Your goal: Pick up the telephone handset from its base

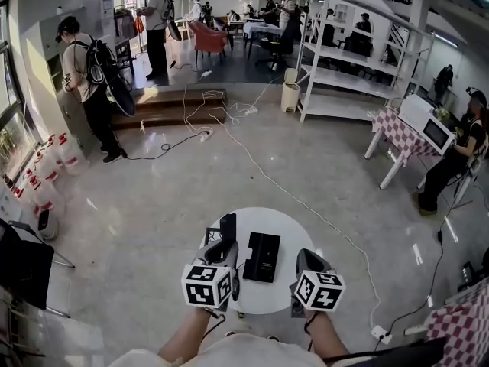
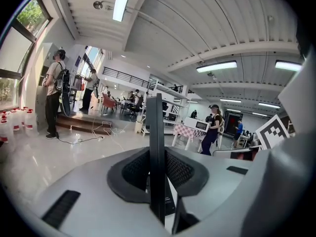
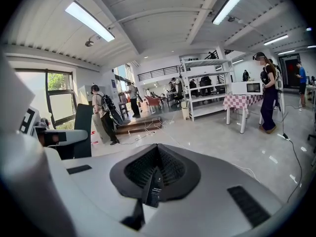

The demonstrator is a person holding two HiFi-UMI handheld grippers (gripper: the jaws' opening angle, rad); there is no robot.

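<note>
A black telephone base [image 1: 262, 256] lies in the middle of a small round white table [image 1: 289, 224]. My left gripper [image 1: 224, 243] is shut on the black handset [image 1: 228, 226], which stands upright above the table just left of the base. In the left gripper view the handset [image 2: 157, 152] is a thin vertical slab pinched between the dark pads. My right gripper [image 1: 306, 261] hovers to the right of the base, jaws together with nothing held. In the right gripper view only a dark slit [image 3: 153, 184] shows between its jaws, and the handset [image 3: 83, 127] stands at the left.
A white cable [image 1: 321, 216] runs across the glossy floor past the table. Several bottles [image 1: 46, 174] stand at the left, and a checkered table with a microwave [image 1: 428, 125] at the right. White shelving [image 1: 344, 67] and several people stand further back.
</note>
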